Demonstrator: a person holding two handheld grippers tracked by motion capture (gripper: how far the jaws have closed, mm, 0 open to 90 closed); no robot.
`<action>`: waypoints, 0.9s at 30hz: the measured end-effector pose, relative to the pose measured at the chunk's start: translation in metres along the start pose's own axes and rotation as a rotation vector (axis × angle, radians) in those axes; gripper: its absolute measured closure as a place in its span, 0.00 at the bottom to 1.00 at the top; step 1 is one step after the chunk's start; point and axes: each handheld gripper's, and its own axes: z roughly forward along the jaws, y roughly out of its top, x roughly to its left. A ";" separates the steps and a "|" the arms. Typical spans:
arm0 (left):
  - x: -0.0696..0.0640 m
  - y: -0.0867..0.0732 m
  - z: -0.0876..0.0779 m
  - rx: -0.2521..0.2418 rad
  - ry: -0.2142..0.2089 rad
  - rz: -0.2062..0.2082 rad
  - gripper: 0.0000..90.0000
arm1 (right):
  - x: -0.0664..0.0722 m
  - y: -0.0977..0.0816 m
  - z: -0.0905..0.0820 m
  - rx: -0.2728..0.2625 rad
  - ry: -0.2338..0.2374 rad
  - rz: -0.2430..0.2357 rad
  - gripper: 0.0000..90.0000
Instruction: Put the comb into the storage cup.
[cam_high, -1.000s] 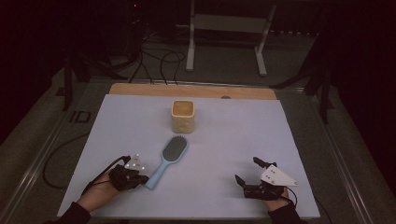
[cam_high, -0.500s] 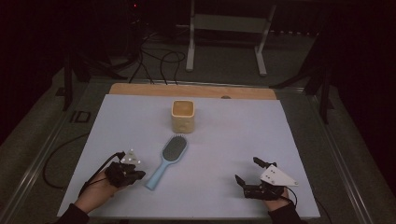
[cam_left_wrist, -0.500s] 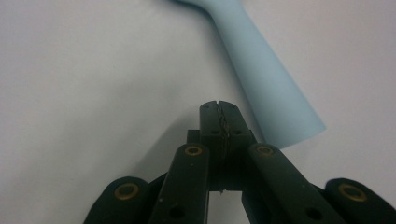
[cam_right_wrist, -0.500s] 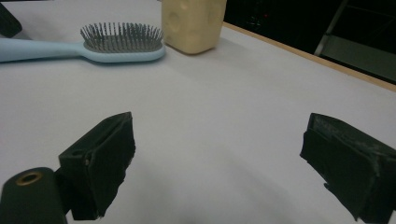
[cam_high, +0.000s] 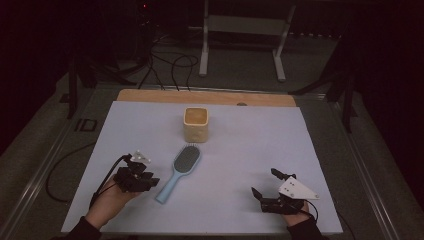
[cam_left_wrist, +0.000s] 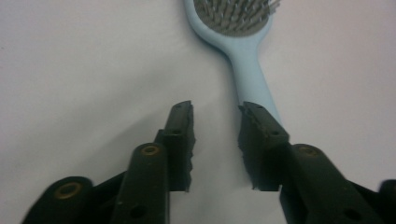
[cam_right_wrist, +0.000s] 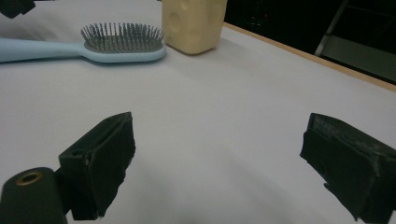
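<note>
High view, nearest edge: right gripper (cam_high: 265, 195), black with a grey three-cornered plate, held in a hand low on the pale sheet, jaws spread wide and gripping nothing. Left gripper (cam_high: 150, 179), black, cable trailing, rests in a hand at the sheet's near left; jaws parted by a narrow gap, released, nothing between them.

Just beside the left gripper: hairbrush (cam_high: 179, 171), light blue smooth plastic, oval head with a dark bristle pad. Long axis runs diagonally, handle end toward the near left, head toward the far right. In the left gripper view the handle (cam_left_wrist: 254, 77) passes just outside one jaw tip, not between the jaws; the bristles are fine metal pins.

Beyond the brush head, near it: cream-yellow cup (cam_high: 196, 124), squarish with rounded corners, matte, dimpled sides, open top.

Farthest: table (cam_high: 210, 97), a wooden strip bare past the sheet.
</note>
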 end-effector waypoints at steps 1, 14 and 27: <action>-0.001 0.002 0.000 0.000 0.004 -0.003 0.67 | 0.000 0.000 0.000 0.000 0.000 0.000 0.10; -0.015 0.023 0.008 0.067 0.021 -0.008 0.32 | 0.001 0.000 0.000 0.001 0.005 0.001 0.10; -0.020 0.042 0.026 0.096 0.039 -0.065 0.01 | 0.000 0.000 0.000 -0.001 0.006 0.001 0.10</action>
